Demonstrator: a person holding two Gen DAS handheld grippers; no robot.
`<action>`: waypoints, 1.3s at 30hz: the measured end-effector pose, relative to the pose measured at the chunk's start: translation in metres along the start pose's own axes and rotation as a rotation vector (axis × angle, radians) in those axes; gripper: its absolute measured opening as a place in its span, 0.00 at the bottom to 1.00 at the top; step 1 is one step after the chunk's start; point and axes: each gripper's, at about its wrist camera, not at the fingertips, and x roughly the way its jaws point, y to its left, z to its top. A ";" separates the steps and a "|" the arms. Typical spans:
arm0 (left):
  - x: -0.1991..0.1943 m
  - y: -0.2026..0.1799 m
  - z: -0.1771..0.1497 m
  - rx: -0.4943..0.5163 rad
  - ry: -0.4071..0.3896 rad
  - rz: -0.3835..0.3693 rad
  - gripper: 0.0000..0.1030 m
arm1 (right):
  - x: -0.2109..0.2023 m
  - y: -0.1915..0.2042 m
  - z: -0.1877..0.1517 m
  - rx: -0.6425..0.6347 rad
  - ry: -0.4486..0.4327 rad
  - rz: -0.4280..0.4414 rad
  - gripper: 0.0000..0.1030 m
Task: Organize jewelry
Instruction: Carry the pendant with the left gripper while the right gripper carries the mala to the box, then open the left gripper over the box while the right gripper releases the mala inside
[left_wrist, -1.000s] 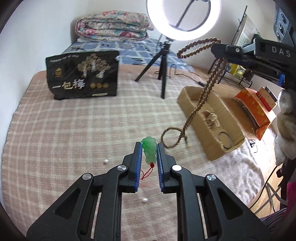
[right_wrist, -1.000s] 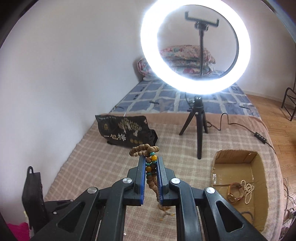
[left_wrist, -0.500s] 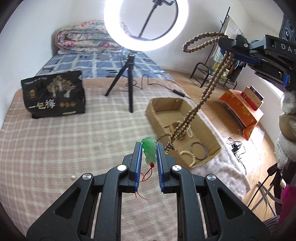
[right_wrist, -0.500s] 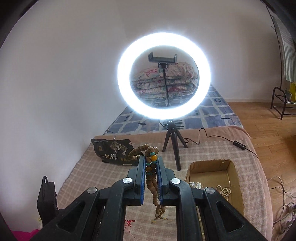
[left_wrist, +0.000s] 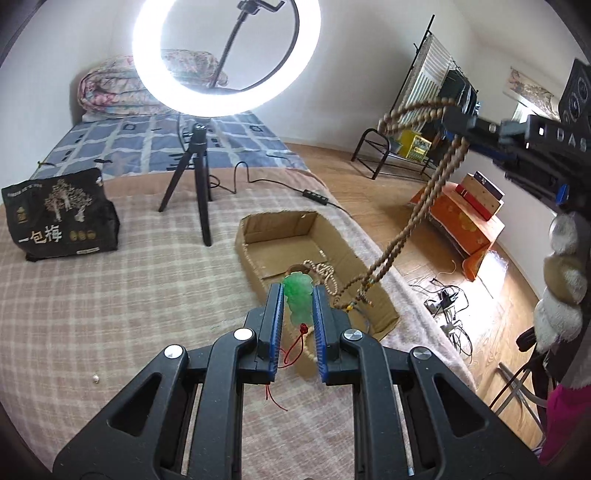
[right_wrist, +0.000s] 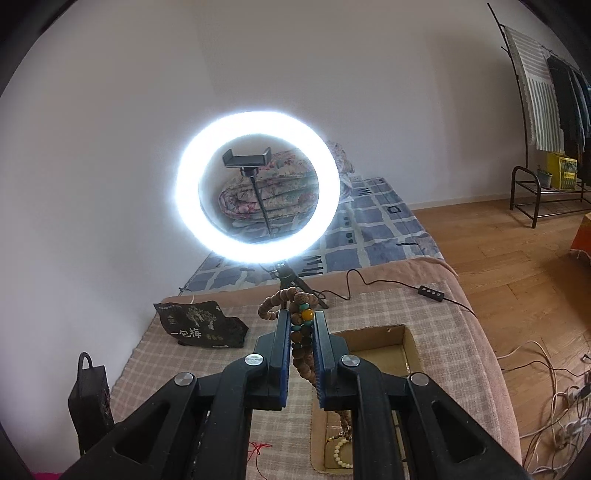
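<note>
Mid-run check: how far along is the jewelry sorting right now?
Done: pale bead strands and a ring-shaped bangle already lie in the cardboard box.
In hand: the left gripper clamps a green pendant; the right gripper clamps a long wooden bead necklace whose tail dangles over the box.
Left: drop both in, then collect the loose pearl on the blanket.

A lit ring light (left_wrist: 225, 59) stood on a tripod (left_wrist: 192, 177) near the bed's (left_wrist: 110, 295) far edge, a black bag (left_wrist: 61, 218) at its far left corner, and a folded quilt (left_wrist: 110, 92) lay beyond.
</note>
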 end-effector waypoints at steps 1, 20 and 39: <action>0.002 -0.003 0.003 0.001 -0.006 -0.007 0.14 | 0.000 -0.004 -0.001 0.003 0.003 -0.005 0.08; 0.064 -0.022 0.047 0.016 -0.030 -0.029 0.14 | 0.022 -0.064 -0.033 0.046 0.110 -0.065 0.08; 0.137 -0.016 0.045 0.023 0.041 0.053 0.14 | 0.076 -0.100 -0.092 0.076 0.300 -0.060 0.09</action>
